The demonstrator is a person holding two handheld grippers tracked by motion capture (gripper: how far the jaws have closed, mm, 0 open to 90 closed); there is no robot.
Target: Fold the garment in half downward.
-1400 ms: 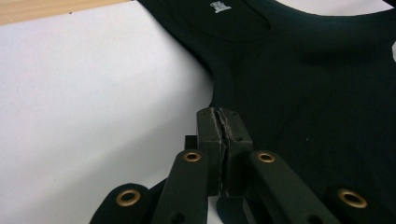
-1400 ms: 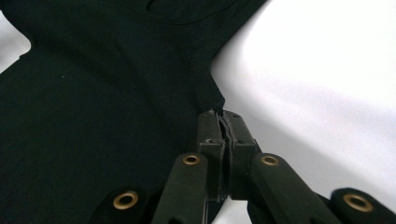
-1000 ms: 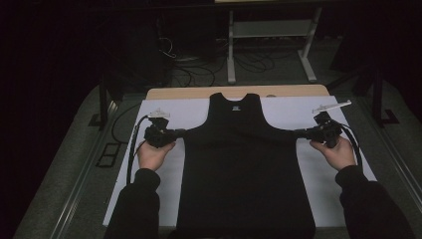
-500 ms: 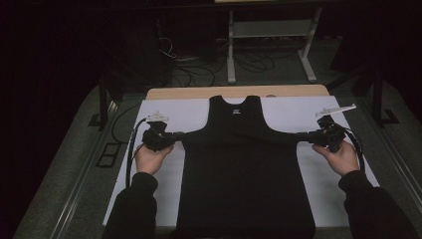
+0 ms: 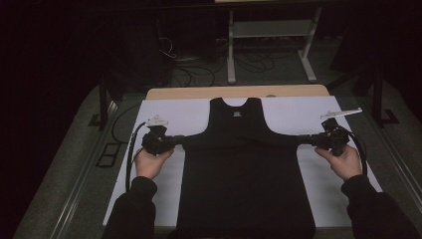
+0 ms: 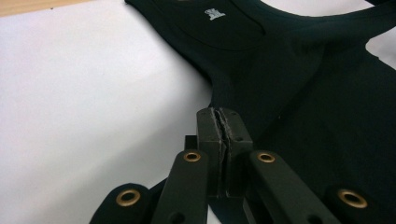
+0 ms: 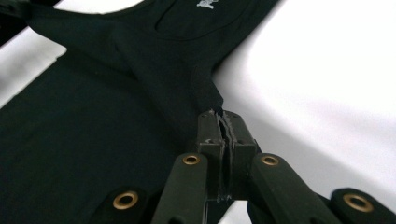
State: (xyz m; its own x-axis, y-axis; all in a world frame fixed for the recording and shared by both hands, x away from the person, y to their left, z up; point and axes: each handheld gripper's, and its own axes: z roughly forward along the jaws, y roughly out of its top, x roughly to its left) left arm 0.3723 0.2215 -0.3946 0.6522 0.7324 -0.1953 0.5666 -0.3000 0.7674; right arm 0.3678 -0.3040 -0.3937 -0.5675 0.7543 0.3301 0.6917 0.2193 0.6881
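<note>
1. A black vest (image 5: 246, 169) lies flat on a white sheet (image 5: 194, 114) on the worktop (image 5: 234, 91), neck end away from the person, hem toward them. Its long axis runs straight away from the person.

2. The left tongs (image 5: 175, 141) sit at the vest's left side just below the armhole, with the left hand (image 5: 149, 162) behind them. In the left gripper view the left tongs (image 6: 223, 122) are pressed together with black fabric pinched between them at the armhole corner.

3. The right tongs (image 5: 304, 141) mirror this at the right side, with the right hand (image 5: 343, 160) behind them. In the right gripper view the right tongs (image 7: 220, 122) are likewise closed, and a taut ridge of fabric runs up out of them toward the neck.

4. The key relation: both tongs point inward at each other across the vest, on one line at right angles to its long axis. The cloth between them looks stretched into a straight band in the high view.

5. Each hand is equally near its own side, and neither is better placed; the vest lies centred between them.

6. My judgement is that the next move, whether lifting or folding, depends on both hands travelling together along the long axis, so the held line stays square to the vest and the cloth does not skew.

7. A white label (image 6: 214, 13) marks the inside of the neck.
</note>
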